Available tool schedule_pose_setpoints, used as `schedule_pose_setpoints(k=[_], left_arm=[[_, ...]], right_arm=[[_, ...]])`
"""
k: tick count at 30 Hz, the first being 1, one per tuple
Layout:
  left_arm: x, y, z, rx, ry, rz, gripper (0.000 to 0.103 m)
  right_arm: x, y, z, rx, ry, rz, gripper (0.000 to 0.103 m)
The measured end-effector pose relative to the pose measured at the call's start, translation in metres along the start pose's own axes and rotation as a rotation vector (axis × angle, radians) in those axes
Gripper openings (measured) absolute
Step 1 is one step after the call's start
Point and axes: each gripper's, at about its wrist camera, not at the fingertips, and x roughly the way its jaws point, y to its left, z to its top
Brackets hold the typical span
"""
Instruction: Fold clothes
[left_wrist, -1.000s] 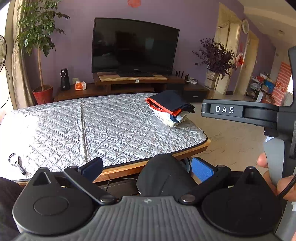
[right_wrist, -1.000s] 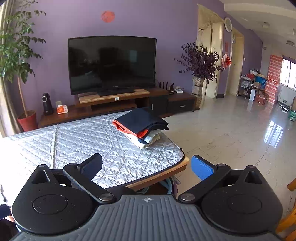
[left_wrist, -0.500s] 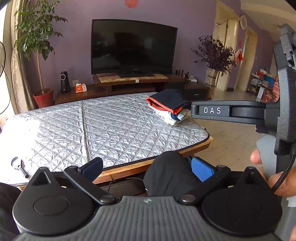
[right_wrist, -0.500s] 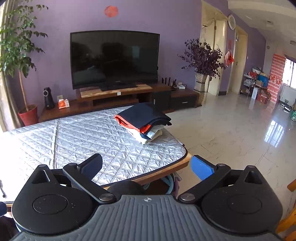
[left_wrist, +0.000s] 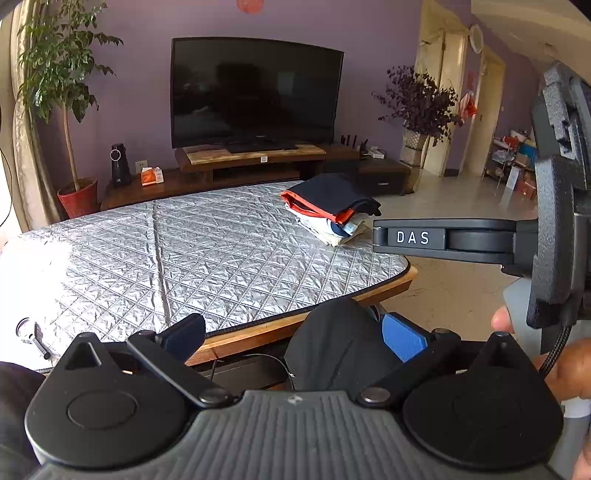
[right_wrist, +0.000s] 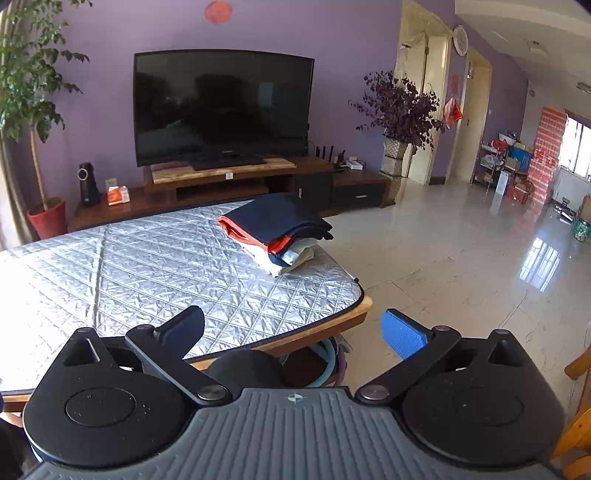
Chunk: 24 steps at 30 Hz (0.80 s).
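Observation:
A stack of folded clothes (left_wrist: 330, 208), dark navy on top with an orange edge and pale items beneath, sits at the far right of the silver quilted table (left_wrist: 166, 251). It also shows in the right wrist view (right_wrist: 277, 230). My left gripper (left_wrist: 293, 332) is open and empty, held off the table's near edge above a black rounded shape (left_wrist: 334, 347). My right gripper (right_wrist: 293, 330) is open and empty, over the table's near right corner. The right gripper's body marked DAS (left_wrist: 458, 240) crosses the left wrist view at the right.
A small dark tool with a ring (left_wrist: 31, 332) lies at the table's near left edge. A blue-rimmed basket (right_wrist: 325, 363) sits under the table's corner. A TV (right_wrist: 221, 107), its wooden stand and potted plants stand behind the table. Tiled floor (right_wrist: 461, 258) lies right.
Both grippers have risen and moved slightly, so the table looks lower and fuller in view. The right gripper's body has shifted further into the left wrist view. Both stay open.

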Motion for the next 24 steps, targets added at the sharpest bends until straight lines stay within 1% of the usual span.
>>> schedule_pose_setpoints(k=[9,24], left_arm=[[0.004,-0.011,0.001,0.026,0.010,-0.028,0.102],[0.007,-0.017,0.004,0.045,0.012,-0.027,0.102]], right_arm=[[0.004,-0.009,-0.005,-0.006,0.014,-0.034,0.103],[0.009,-0.016,-0.005,0.006,0.026,-0.014,0.103]])
